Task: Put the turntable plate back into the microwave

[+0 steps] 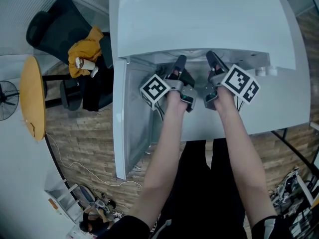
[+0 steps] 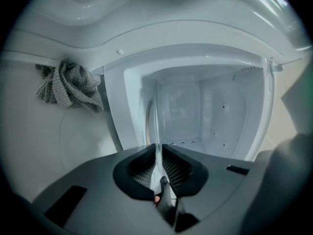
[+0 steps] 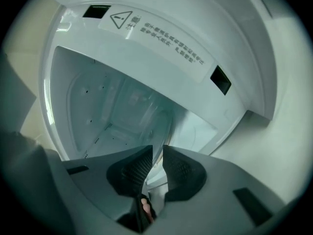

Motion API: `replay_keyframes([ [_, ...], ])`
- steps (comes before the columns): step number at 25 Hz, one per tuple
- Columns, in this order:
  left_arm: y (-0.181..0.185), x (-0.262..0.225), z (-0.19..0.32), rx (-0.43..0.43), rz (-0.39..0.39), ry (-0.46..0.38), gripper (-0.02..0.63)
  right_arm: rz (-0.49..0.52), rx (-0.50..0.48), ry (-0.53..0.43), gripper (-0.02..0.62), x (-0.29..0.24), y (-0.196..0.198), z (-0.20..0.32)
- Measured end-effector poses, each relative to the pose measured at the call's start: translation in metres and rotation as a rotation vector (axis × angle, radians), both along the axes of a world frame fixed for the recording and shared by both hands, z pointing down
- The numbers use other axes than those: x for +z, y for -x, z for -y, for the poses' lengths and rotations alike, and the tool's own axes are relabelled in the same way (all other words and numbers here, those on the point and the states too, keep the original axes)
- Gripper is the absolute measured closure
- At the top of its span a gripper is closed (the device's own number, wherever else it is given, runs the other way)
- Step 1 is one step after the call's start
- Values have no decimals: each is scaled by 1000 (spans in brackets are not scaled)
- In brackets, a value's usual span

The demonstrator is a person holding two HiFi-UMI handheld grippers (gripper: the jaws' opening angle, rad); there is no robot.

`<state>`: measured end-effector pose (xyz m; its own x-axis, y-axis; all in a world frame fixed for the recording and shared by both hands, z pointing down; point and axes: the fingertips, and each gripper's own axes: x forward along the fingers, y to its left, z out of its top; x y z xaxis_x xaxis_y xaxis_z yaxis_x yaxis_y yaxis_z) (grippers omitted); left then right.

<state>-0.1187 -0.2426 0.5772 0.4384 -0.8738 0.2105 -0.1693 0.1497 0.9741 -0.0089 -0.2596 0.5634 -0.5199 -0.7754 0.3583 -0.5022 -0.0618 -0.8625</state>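
The white microwave (image 1: 199, 19) stands in front of me with its door (image 1: 130, 118) swung open to the left. Both grippers reach side by side into its opening. The clear glass turntable plate (image 2: 156, 126) shows edge-on as a thin pale line between the pads of my left gripper (image 2: 158, 148), which is shut on it. Its curved rim (image 3: 165, 129) also runs between the pads of my right gripper (image 3: 157, 151), which grips it too. The bare cavity (image 2: 195, 116) lies just ahead. In the head view the left gripper (image 1: 178, 62) and right gripper (image 1: 212, 59) hide the plate.
A grey cloth (image 2: 71, 84) hangs left of the opening. A warning label (image 3: 156, 33) sits on the frame above the cavity. On the floor to the left stand a dark chair with a yellow garment (image 1: 85, 49), a round wooden table (image 1: 31, 98) and a fan (image 1: 6, 99).
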Motion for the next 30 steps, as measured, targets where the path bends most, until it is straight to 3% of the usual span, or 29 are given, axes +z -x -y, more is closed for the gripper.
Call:
replay_keyframes([
  [23, 4, 1, -9, -17, 9, 46, 528, -35, -111, 11, 588, 5, 32, -23],
  [30, 7, 12, -13, -14, 49, 84, 588, -57, -128, 21, 588, 11, 34, -17],
])
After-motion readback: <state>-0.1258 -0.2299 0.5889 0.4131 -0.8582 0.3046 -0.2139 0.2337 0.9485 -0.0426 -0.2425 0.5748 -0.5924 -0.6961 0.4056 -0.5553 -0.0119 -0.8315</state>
